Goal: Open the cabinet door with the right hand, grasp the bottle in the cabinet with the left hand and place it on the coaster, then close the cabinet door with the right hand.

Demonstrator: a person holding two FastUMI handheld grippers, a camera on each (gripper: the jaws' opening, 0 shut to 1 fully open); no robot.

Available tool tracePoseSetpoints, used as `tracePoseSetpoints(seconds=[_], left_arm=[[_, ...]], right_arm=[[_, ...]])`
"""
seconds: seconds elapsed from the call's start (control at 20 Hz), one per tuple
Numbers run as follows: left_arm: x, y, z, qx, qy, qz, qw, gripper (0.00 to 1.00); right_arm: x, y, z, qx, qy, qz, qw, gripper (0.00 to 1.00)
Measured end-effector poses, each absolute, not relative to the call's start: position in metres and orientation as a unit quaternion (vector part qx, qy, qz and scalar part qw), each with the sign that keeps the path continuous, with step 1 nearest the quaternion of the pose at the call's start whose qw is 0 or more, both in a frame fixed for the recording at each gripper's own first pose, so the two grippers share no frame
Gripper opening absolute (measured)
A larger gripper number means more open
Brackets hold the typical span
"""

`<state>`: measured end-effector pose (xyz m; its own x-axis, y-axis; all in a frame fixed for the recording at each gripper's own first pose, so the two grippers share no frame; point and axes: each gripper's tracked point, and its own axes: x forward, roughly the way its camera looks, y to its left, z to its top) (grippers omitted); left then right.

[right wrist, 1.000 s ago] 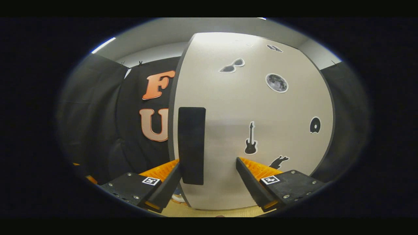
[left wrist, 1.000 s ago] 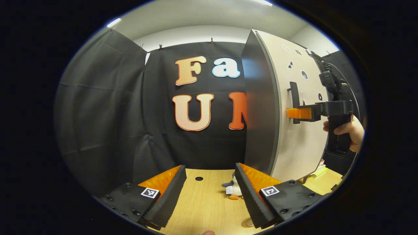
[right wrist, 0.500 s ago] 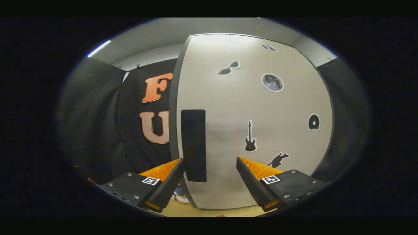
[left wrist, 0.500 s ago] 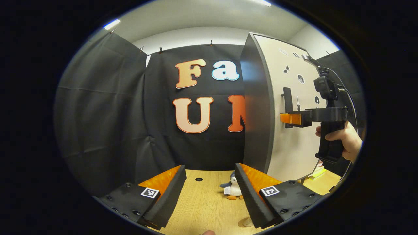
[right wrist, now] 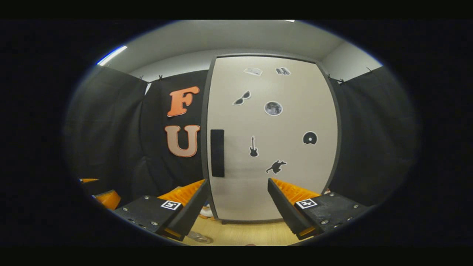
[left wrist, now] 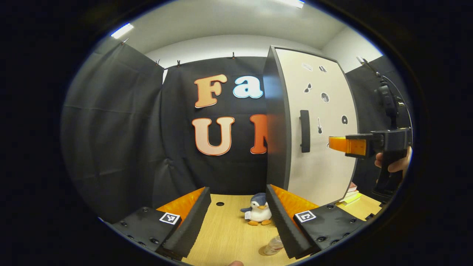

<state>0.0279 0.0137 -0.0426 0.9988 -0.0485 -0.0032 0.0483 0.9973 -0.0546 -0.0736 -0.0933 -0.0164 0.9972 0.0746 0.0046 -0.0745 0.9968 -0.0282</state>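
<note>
Clear plastic bottle [left wrist: 274,244] is standing on the table [left wrist: 229,236] in front of the cabinet, low beside the left gripper's [left wrist: 238,218] right finger. It appears to be sitting on the round tan coaster [left wrist: 263,253]; much of it is hidden, so the contact is not certain.

Handling, judged: light, thin-walled, smooth, likely to slip or tip if nudged. It is best taken around the mid-body with a gentle squeeze. Whether it is holding any liquid cannot be told.

Cabinet door [left wrist: 325,162] is sitting flush and shut, so what is inside is hidden. Its dark bar handle [left wrist: 304,131] is running upright near the door's left edge.

Right gripper [right wrist: 236,207] is facing the door, well apart from the handle, fingers spread, nothing between them. Left gripper's fingers are also spread and empty. A penguin toy [left wrist: 258,213] is sitting near the cabinet's left corner.

Task is looking all but finished.
</note>
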Motion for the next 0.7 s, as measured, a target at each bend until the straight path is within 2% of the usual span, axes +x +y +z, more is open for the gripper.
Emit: tracePoseSetpoints(seconds=[0.35,0.7], left_arm=[[-0.007,-0.025,-0.024,-0.03,-0.003,-0.041,0.999,0.97],[-0.031,-0.045,-0.013,-0.033,-0.005,-0.046,0.998,0.97]], right_arm=[[-0.172,-0.131,-0.013,0.005,-0.006,0.018,1.0,0.97],[-0.227,-0.158,-0.026,0.005,0.002,0.0,1.0,0.97]])
